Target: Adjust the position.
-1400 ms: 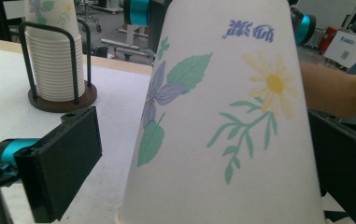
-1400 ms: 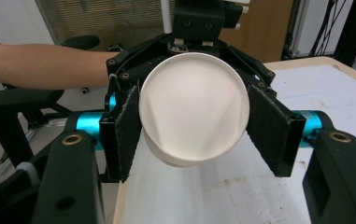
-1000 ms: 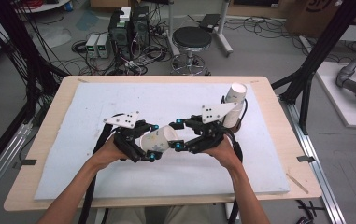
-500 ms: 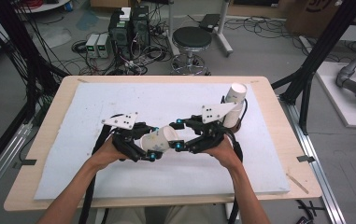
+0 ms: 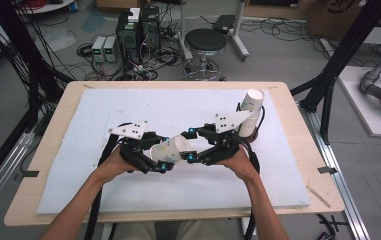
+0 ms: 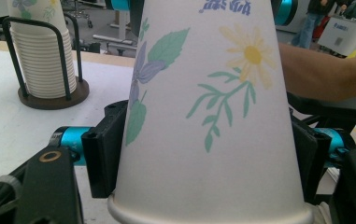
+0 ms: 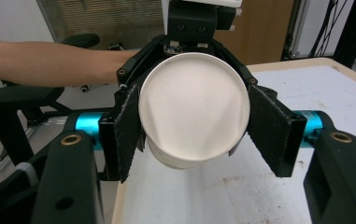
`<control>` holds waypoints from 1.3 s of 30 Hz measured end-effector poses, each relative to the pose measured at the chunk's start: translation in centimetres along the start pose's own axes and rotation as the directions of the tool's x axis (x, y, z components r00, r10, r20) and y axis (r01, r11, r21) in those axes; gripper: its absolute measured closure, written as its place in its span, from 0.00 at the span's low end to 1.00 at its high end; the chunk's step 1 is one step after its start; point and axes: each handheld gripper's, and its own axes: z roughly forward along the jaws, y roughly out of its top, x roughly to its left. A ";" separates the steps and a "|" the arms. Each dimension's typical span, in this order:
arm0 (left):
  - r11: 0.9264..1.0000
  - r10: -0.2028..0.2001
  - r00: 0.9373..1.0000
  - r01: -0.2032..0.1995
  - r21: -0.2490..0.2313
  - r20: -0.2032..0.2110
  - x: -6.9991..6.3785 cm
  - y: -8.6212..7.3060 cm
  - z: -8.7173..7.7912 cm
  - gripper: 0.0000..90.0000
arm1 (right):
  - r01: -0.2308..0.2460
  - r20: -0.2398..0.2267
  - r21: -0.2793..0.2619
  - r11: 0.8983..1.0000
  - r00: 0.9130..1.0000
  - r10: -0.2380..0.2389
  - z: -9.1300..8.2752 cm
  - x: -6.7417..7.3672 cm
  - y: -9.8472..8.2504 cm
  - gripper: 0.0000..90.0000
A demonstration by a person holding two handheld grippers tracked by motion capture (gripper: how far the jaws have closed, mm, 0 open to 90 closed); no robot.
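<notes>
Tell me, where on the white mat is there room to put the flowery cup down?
The white mat is bare along its far edge and whole left half, and along the near edge in front of the hands. It is crowded in the middle, where the left hand-held gripper and right hand-held gripper meet at the cup, and at the far right corner by the cup stack.

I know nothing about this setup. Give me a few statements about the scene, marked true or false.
1. The paper cup has flowers printed on it. True.
2. That cup stands upright on the table. False: it is on its side between the left tool, whose jaws have just been closing on it, and the right tool, whose jaws have just been opening.
3. A stack of cups sits in a wire holder. True.
4. The stool has a red seat. False: it is black.
</notes>
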 end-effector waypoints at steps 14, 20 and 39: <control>1.000 0.000 1.000 0.000 -0.005 -0.010 -0.1 0.1 -0.4 0.34 | -0.026 0.022 -0.001 1.000 0.999 0.026 -0.1 0.1 -0.3 0.17; 1.000 0.005 0.999 -0.004 0.025 -0.038 -0.3 0.1 -1.0 0.34 | -0.041 0.054 0.034 0.999 0.998 0.039 -0.9 0.1 -0.8 0.17; 0.953 0.038 0.991 0.003 0.302 -0.131 -1.1 1.4 -3.0 0.33 | -0.009 0.128 0.356 0.934 0.991 -0.040 -0.2 0.2 0.0 0.17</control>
